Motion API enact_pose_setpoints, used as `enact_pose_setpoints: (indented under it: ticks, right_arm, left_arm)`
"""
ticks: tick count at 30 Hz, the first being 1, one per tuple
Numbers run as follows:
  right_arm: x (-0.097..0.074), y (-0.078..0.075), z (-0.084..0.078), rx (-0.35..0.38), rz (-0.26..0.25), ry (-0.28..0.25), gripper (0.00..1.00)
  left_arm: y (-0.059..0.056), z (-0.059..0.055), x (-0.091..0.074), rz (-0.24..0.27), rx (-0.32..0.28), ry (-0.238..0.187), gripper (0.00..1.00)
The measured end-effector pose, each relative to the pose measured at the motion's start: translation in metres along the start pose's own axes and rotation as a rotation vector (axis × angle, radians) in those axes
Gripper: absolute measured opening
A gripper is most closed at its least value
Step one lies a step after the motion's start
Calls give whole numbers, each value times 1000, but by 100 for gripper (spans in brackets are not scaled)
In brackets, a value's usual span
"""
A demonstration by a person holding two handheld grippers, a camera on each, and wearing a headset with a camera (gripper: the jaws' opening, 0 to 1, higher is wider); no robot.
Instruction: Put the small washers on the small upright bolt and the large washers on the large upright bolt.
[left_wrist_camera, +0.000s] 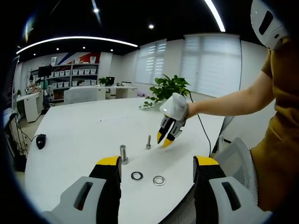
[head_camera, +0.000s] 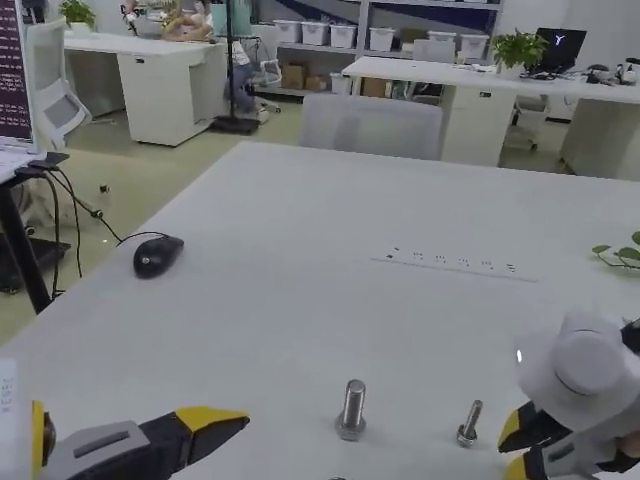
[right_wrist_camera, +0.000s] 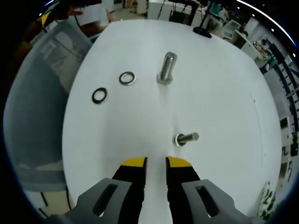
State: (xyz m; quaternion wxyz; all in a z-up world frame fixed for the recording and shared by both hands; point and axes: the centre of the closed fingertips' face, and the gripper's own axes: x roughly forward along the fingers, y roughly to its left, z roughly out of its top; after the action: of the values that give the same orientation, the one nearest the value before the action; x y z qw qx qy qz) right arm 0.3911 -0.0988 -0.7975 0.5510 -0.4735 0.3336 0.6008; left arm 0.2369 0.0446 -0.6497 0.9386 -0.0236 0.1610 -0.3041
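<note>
The large upright bolt (head_camera: 351, 408) stands head-down on the white surface (head_camera: 300, 280), near the front edge. The small upright bolt (head_camera: 469, 423) stands at its 3 o'clock, apart from it. Neither shank carries a washer.

In the left gripper view two washers lie flat side by side, not touching. The darker washer (left_wrist_camera: 137, 176) is at 5 o'clock from the large bolt, and the paler washer (left_wrist_camera: 159, 180) is just at the darker one's 3 o'clock. I cannot tell which of them is the larger.

The left gripper (left_wrist_camera: 157, 162) has its jaws spread wide and empty, with both washers lying in the gap ahead of them. The right gripper (right_wrist_camera: 156, 163) has its jaws drawn close with a narrow slit between them, grasping nothing. In its own view the small bolt sits just off the tips at 1 o'clock, the large bolt farther off at 12 o'clock, and the washers at 11 o'clock.

Farther back on the surface, a black mouse (head_camera: 158, 254) lies at 10 o'clock from the large bolt.
</note>
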Motion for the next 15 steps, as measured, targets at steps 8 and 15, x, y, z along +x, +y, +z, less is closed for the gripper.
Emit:
enact_pose_setpoints:
  ticks: [8,15]
  right_arm:
    - [4,33,18,-5,23,-37,17]
    - [4,50,29,-9,32,-55,18]
  left_arm:
    - [-6,4,-5,-22,26,-9,62]
    - [-10,4,-11,-34,35,-16,62]
